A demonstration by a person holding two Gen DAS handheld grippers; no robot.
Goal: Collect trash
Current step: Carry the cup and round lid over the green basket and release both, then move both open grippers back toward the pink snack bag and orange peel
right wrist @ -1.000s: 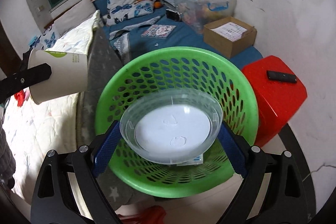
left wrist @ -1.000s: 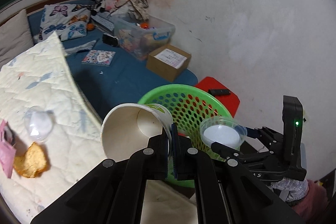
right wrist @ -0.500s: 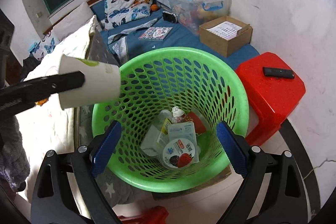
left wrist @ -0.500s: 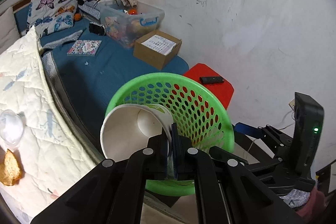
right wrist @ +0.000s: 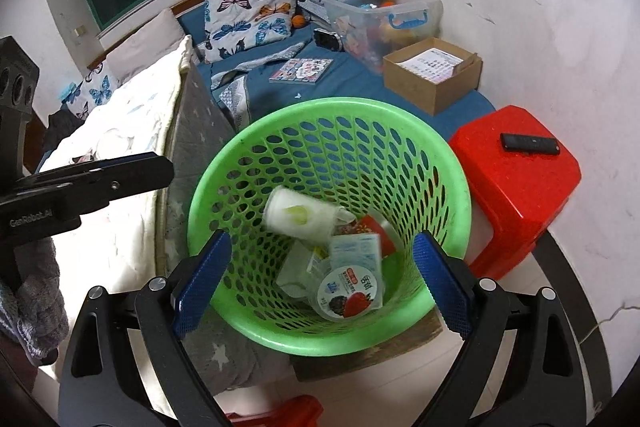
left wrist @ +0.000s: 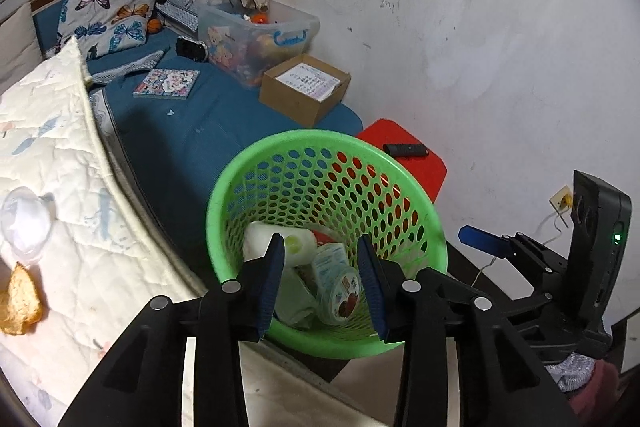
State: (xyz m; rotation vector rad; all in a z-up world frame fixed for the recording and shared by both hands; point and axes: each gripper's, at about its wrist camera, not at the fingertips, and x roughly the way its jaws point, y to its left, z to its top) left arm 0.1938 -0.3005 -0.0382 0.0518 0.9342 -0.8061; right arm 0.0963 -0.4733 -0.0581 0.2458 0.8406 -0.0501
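Note:
A green perforated basket stands on the floor beside the bed. In it lie a white paper cup, a clear plastic lid, a yogurt tub and other wrappers. My left gripper is open and empty just above the basket's near rim. My right gripper is open and empty over the basket's near side. On the cream quilt at the left lie a clear plastic dome lid and a piece of bread.
A red stool with a black remote stands right of the basket by the white wall. On the blue bed are a cardboard box, a clear storage bin, a booklet and butterfly pillows.
My left gripper opened and the paper cup dropped into the basket. Before that my right gripper let the clear lid fall in; it stays open.

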